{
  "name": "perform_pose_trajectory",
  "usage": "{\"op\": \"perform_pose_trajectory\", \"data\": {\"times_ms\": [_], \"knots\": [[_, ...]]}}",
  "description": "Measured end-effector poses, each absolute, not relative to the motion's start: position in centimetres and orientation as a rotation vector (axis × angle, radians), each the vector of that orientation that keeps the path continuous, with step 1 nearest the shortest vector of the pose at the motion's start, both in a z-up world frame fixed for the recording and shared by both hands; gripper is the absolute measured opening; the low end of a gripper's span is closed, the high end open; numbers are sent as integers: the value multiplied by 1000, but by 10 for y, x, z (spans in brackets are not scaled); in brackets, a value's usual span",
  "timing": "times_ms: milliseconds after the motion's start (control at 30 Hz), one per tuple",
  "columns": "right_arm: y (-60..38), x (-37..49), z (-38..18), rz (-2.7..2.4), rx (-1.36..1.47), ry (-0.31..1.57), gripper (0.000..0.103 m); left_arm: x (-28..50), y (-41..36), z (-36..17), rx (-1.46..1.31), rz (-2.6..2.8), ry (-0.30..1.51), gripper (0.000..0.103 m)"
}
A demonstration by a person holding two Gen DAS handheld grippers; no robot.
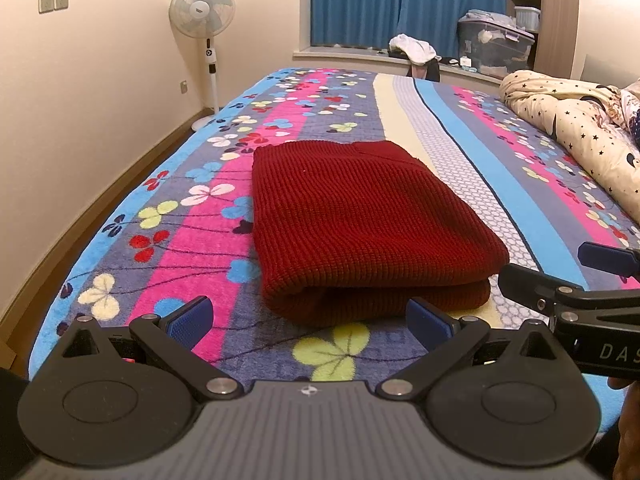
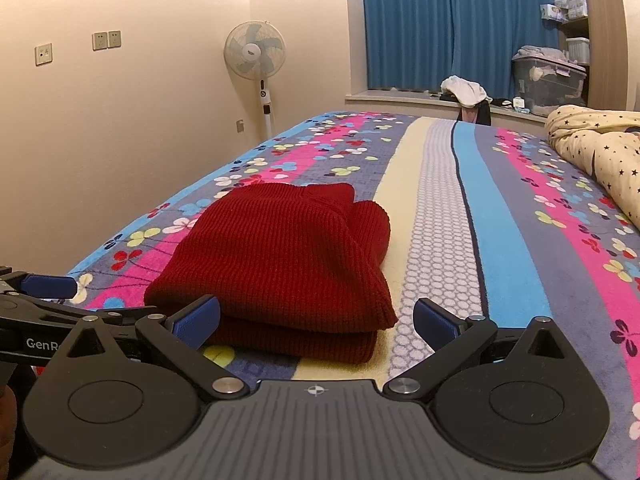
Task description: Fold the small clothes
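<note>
A dark red knitted garment [image 1: 360,224] lies folded in a thick rectangle on the flowered bedspread [image 1: 192,240]. It also shows in the right wrist view [image 2: 288,260]. My left gripper [image 1: 308,322] is open and empty, just short of the garment's near folded edge. My right gripper [image 2: 316,322] is open and empty, at the garment's near right corner; its left fingertip [image 2: 198,320] is close beside the fold. The right gripper's fingers [image 1: 560,280] show at the right edge of the left wrist view.
A star-patterned quilt [image 1: 580,128] is bunched at the bed's right side. A standing fan [image 1: 204,40] is by the left wall. Blue curtains [image 1: 380,0], a clothes pile [image 1: 414,50] and a storage box [image 1: 496,44] are at the far window ledge.
</note>
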State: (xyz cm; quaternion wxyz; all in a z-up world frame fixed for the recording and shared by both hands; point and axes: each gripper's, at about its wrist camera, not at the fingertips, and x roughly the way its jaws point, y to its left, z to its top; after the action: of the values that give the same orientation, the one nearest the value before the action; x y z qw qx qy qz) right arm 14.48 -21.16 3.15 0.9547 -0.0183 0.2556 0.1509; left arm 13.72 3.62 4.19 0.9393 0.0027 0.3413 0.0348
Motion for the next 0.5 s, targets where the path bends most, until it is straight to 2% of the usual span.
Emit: {"op": "perform_pose_trajectory", "data": {"times_ms": [500], "knots": [[-208, 144, 30, 315, -54, 517, 102, 138, 38, 40, 5, 76, 697, 102]]}}
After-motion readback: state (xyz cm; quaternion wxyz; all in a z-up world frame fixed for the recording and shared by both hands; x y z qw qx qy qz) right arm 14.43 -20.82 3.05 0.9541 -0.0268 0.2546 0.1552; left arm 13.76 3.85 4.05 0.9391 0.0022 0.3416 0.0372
